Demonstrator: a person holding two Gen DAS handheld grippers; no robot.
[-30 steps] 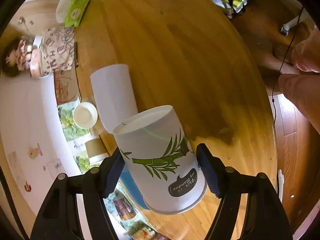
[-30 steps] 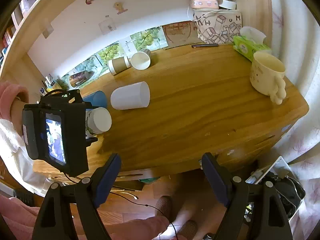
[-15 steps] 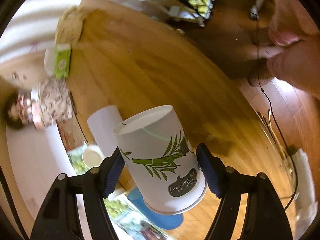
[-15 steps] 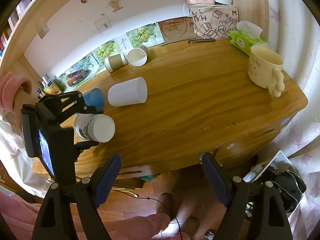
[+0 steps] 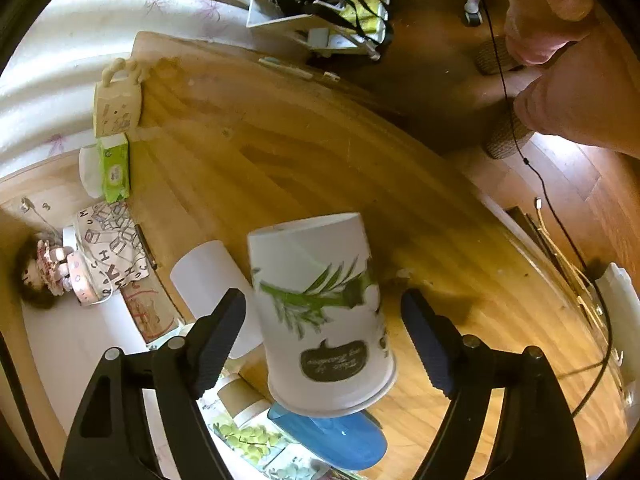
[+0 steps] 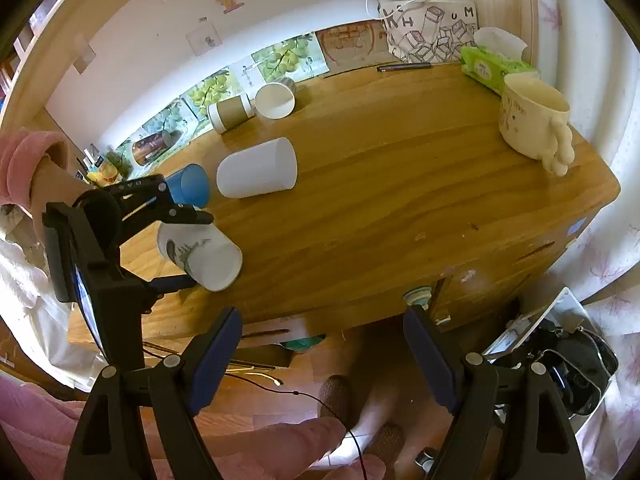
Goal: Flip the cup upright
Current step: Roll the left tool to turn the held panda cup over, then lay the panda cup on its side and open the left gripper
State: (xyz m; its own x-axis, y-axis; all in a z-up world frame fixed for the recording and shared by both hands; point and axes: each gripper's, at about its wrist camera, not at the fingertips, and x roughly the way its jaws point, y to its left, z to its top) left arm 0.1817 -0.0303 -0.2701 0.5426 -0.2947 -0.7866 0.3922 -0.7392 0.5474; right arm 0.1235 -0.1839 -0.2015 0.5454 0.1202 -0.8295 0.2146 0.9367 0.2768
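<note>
A white paper cup with a green bamboo print [image 5: 320, 312] sits between the fingers of my left gripper [image 5: 324, 340], base pointing away. The jaws stand wider than the cup, with a gap on each side. In the right wrist view the same cup [image 6: 200, 256] lies tilted at the wooden table's [image 6: 400, 208] near left edge, base toward the middle, with the left gripper [image 6: 176, 244] around it. My right gripper [image 6: 320, 356] is open and empty, off the table's front edge above the floor.
A plain white cup [image 6: 256, 170] lies on its side mid-table. A blue cup [image 6: 190, 184], a brown-sleeved cup [image 6: 230, 114] and a small white cup [image 6: 275, 100] lie behind. A cream mug [image 6: 532, 124] stands far right by a green tissue pack [image 6: 492, 68].
My left gripper's jaws have opened away from the bamboo cup they were clamping. The cup has tipped over toward the table, and the left gripper has swung round.
</note>
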